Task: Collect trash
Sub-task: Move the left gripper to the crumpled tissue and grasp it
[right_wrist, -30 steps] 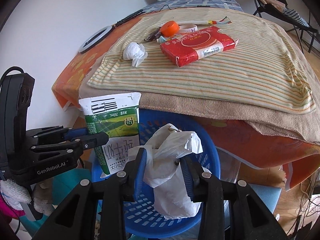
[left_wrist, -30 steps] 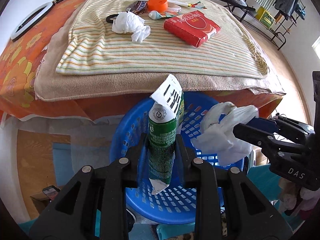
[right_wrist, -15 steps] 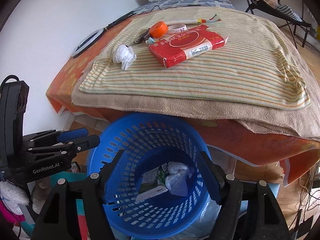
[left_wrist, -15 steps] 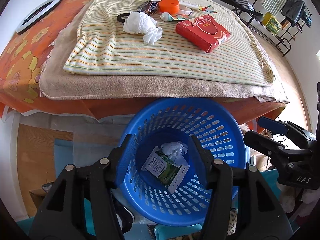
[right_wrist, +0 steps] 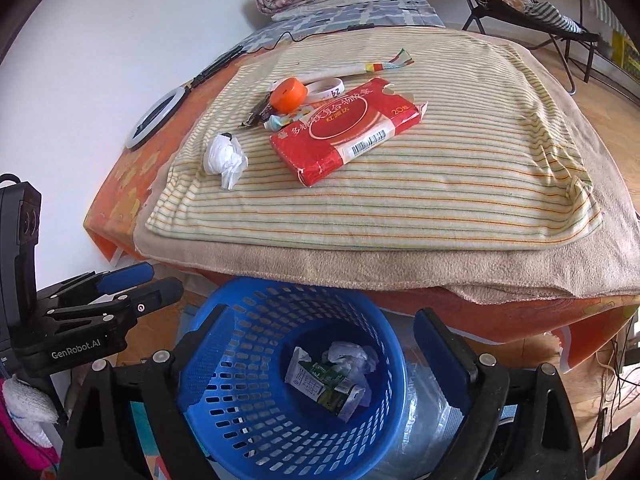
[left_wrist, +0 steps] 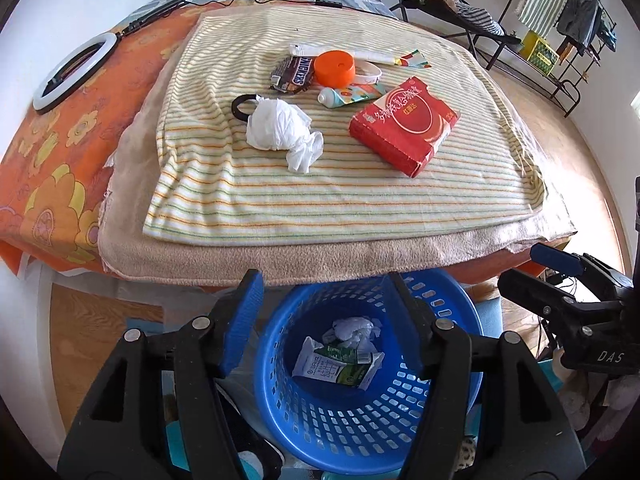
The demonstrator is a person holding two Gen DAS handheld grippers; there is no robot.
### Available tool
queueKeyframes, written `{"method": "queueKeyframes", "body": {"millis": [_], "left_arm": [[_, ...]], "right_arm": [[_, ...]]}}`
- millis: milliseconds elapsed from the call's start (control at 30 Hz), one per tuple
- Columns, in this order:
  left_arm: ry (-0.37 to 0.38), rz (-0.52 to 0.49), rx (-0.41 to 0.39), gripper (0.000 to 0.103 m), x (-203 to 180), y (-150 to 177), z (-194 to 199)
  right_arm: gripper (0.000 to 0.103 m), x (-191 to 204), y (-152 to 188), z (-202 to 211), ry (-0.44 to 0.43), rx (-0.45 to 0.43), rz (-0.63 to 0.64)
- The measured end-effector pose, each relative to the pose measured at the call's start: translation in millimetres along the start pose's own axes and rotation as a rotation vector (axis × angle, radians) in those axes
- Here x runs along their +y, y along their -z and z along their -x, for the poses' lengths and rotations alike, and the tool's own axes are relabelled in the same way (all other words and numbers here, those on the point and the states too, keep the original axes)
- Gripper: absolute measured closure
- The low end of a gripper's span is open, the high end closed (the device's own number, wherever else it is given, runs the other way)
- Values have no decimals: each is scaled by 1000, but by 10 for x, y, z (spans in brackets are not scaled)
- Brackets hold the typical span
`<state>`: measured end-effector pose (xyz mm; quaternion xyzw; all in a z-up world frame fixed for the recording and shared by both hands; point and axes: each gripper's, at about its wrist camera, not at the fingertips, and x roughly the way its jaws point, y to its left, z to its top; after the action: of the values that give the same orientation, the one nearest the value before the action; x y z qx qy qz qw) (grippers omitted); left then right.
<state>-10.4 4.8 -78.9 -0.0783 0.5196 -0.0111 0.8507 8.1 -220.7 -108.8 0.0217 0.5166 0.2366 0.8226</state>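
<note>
A blue basket (left_wrist: 352,436) (right_wrist: 256,432) stands on the floor below the bed edge. In it lie a green-and-white milk carton (left_wrist: 340,368) (right_wrist: 320,386) and a crumpled white tissue (left_wrist: 354,330) (right_wrist: 350,356). My left gripper (left_wrist: 326,304) is open and empty above the basket. My right gripper (right_wrist: 322,332) is open and empty above it too. On the striped towel (left_wrist: 340,200) lie a crumpled white tissue (left_wrist: 280,130) (right_wrist: 224,158), a red tissue pack (left_wrist: 404,124) (right_wrist: 348,128), a chocolate wrapper (left_wrist: 294,74) and an orange lid (left_wrist: 334,67) (right_wrist: 288,94).
A small tube (left_wrist: 348,94), a black hair tie (left_wrist: 240,104) and a white band (right_wrist: 326,86) lie on the towel too. A ring light (left_wrist: 74,70) lies on the orange sheet at left. A folding chair (left_wrist: 452,8) and a clothes rack (left_wrist: 560,40) stand at back right.
Both grippers opened and dropped the carton and the tissue into the basket. Both then rose and drew back, so more of the bed shows.
</note>
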Motion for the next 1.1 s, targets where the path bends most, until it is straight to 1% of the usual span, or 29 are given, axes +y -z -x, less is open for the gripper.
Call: {"method": "queueKeyframes", "body": {"millis": [167, 433, 633, 767, 867, 967, 1100], "left_arm": [[-17, -1, -33, 40, 56, -264, 45], [-32, 17, -64, 40, 211, -573, 84], [-38, 51, -44, 40, 384, -743, -52], [-2, 69, -11, 40, 454, -820, -182], [8, 85, 3, 40, 487, -873, -265], [14, 78, 15, 40, 480, -936, -337], [29, 82, 23, 40, 471, -1020, -416]], "right_arm": [[9, 13, -192, 79, 23, -40, -5], [6, 52, -418, 191, 65, -92, 13], [5, 35, -639, 150, 83, -95, 3], [5, -51, -861, 75, 61, -86, -57], [5, -142, -1053, -22, 28, -74, -126], [5, -258, -1227, -165, 11, -54, -210], [5, -369, -1411, -419, 18, -12, -304]]}}
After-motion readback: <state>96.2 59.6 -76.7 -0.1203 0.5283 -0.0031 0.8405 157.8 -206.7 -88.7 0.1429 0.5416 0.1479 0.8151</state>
